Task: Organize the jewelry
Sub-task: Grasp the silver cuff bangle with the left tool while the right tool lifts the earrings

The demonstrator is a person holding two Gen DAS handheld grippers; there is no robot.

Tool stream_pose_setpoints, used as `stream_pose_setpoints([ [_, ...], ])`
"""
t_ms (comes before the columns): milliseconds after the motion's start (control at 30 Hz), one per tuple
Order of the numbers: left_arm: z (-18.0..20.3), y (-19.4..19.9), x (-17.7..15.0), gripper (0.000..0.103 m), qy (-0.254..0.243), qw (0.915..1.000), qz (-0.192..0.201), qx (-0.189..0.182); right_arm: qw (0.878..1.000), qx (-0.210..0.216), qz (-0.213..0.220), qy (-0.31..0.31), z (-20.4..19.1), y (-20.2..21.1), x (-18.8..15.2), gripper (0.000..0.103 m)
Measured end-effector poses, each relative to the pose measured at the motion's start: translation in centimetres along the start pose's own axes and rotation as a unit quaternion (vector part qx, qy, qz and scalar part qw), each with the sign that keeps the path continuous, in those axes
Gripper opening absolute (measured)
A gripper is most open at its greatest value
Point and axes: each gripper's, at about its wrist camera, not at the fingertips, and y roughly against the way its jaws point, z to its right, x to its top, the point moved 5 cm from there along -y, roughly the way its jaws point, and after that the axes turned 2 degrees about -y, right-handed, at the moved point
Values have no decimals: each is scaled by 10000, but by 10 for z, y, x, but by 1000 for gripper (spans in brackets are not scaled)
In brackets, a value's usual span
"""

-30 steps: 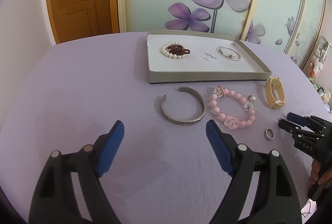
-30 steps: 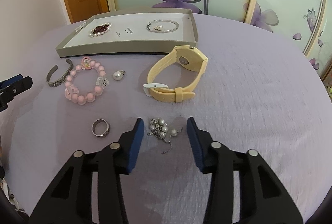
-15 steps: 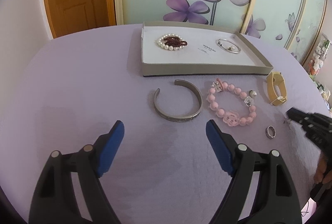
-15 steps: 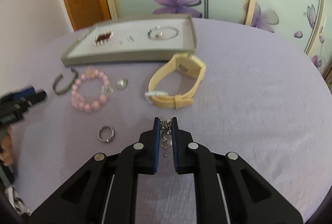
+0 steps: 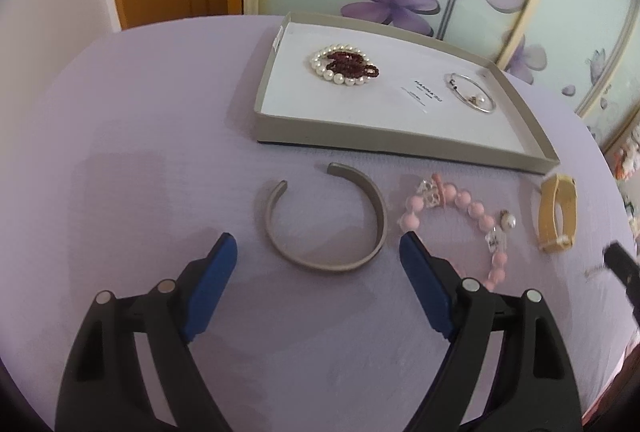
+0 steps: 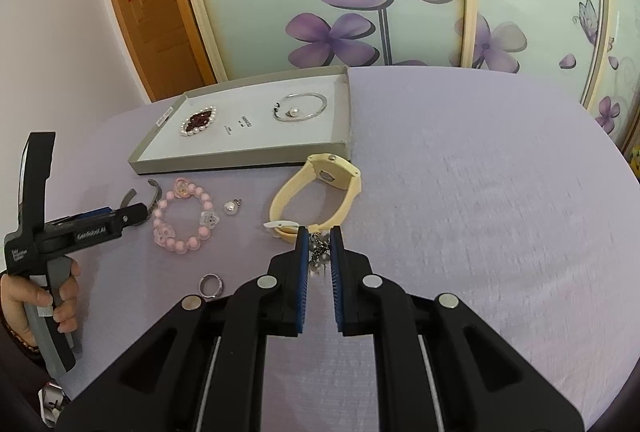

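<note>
My right gripper (image 6: 319, 236) is shut on a small pearl-and-chain piece (image 6: 320, 252) and holds it above the lilac cloth. My left gripper (image 5: 318, 246) stands open just in front of a silver cuff bangle (image 5: 324, 218), which lies flat between its blue pads; it also shows at the left in the right wrist view (image 6: 116, 216). A grey tray (image 5: 400, 140) (image 6: 240, 158) holds a pearl bracelet with dark red beads (image 5: 344, 64) and a thin silver bangle with a pearl (image 5: 472, 92).
Loose on the cloth lie a pink bead bracelet (image 6: 184, 222) (image 5: 460, 208), a single pearl pendant (image 6: 231, 207), a cream watch (image 6: 320, 192) (image 5: 558, 212) and a silver ring (image 6: 211, 285). A hand (image 6: 36, 296) holds the left gripper's handle. Flowered sliding doors stand behind.
My right gripper closed on the pearl-and-chain piece and lifted it off the cloth. My left gripper moved forward and down toward the silver cuff, still open.
</note>
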Motion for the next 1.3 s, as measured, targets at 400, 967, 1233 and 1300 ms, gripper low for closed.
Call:
stream_pose_setpoints([
  [400, 4, -11, 15, 75, 452, 9978, 15, 477, 10000, 24, -26, -12, 3, -4, -1, 11],
  [967, -28, 5, 0, 66, -110, 9994, -14, 318, 10000, 89, 20, 16, -4, -3, 1, 11],
  [1233, -45, 27, 1, 66, -122, 9992, 212, 325, 9997, 143, 197, 101, -12, 10, 11, 11],
  [1300, -46, 37, 6, 66, -114, 9990, 333, 283, 9995, 149, 260, 109, -14, 14, 16, 11],
])
